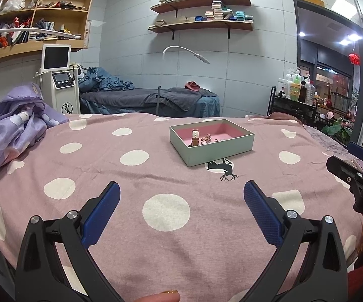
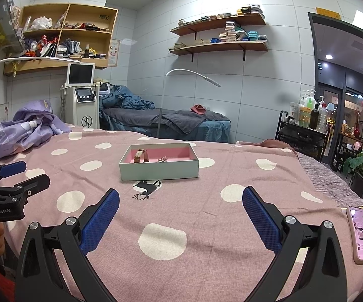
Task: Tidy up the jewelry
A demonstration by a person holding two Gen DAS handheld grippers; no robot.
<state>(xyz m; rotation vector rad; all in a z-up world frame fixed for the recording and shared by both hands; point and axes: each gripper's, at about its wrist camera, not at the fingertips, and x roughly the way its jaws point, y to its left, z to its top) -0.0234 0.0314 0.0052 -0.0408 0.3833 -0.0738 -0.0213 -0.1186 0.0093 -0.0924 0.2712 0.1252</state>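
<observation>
Pink polka-dot blanket [image 1: 156, 226] covers the bed under both grippers. Left gripper [image 1: 181, 188] has its blue-padded fingers [image 1: 106, 206] spread wide, nothing between them, hovering low over the blanket. Right gripper [image 2: 180, 196] same: fingers [image 2: 259, 214] wide apart, empty. Jewelry box [image 2: 159, 168], pale green outside with pink lining, sits on the blanket ahead of both pairs of fingers, well apart from them; seen from the left wrist it lies ahead and slightly right of the fingers [image 1: 211, 148], from the right wrist ahead and slightly left. Inside the box: a brown-strap watch [image 2: 140, 156] at the left end, small rings or similar pieces [image 2: 162, 159] near the middle, too small to tell exactly. Black deer print [image 2: 146, 188] on the blanket just in front of the box, between box and fingers. Pink phone [image 2: 361, 234] with cable lies right of the right fingers. Purple bedding [image 1: 10, 130] bunched far left.
</observation>
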